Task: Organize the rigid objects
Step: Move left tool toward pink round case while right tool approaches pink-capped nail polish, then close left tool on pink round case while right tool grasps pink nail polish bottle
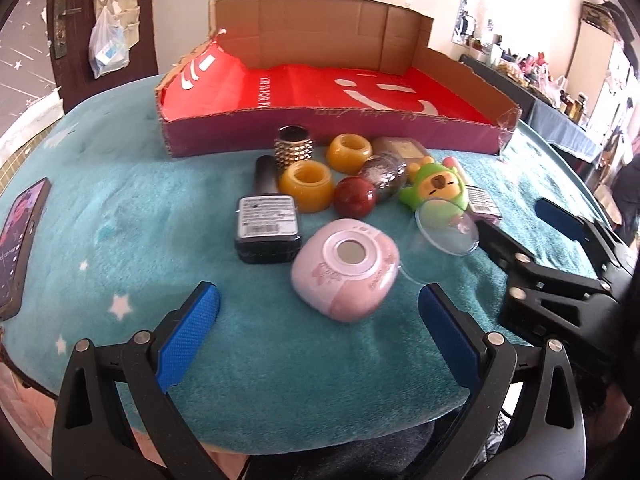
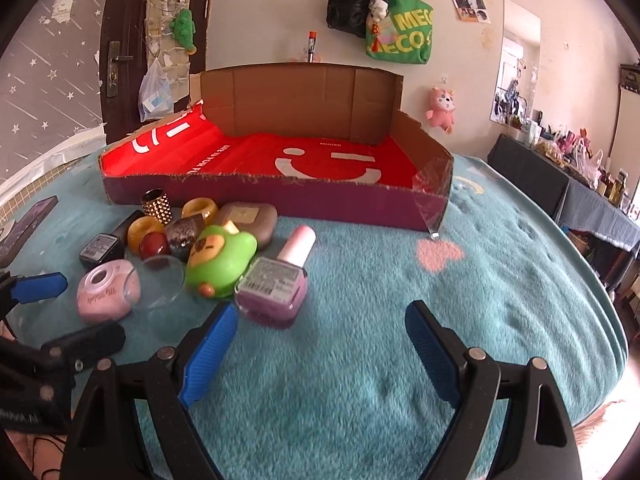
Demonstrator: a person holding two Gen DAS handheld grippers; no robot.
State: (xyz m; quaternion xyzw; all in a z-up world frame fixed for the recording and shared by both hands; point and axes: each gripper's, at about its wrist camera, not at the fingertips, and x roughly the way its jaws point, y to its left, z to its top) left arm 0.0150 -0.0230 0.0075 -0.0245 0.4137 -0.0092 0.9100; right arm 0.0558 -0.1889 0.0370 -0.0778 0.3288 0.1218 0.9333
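Note:
A cluster of small items lies on the teal blanket before a cardboard tray (image 1: 328, 130) (image 2: 280, 200) lined in red. It holds a pink rounded case (image 1: 346, 272) (image 2: 106, 292), a black bottle (image 1: 267, 220), two amber rings (image 1: 307, 186) (image 1: 349, 153), a red ball (image 1: 355, 197), a green toy (image 1: 436, 190) (image 2: 220, 264), a clear dome (image 1: 446, 226) and a pink-capped purple bottle (image 2: 276, 284). My left gripper (image 1: 318, 320) stands open just short of the pink case. My right gripper (image 2: 320, 344) is open and empty, its left finger close beside the purple bottle.
A phone (image 1: 18, 248) lies at the blanket's left edge. A studded gold cup (image 1: 293, 152), a brown case (image 2: 250, 220) and a dark glittery item (image 1: 382, 172) sit near the tray. Bare blanket stretches right of the cluster. A cluttered side table (image 2: 580, 184) stands far right.

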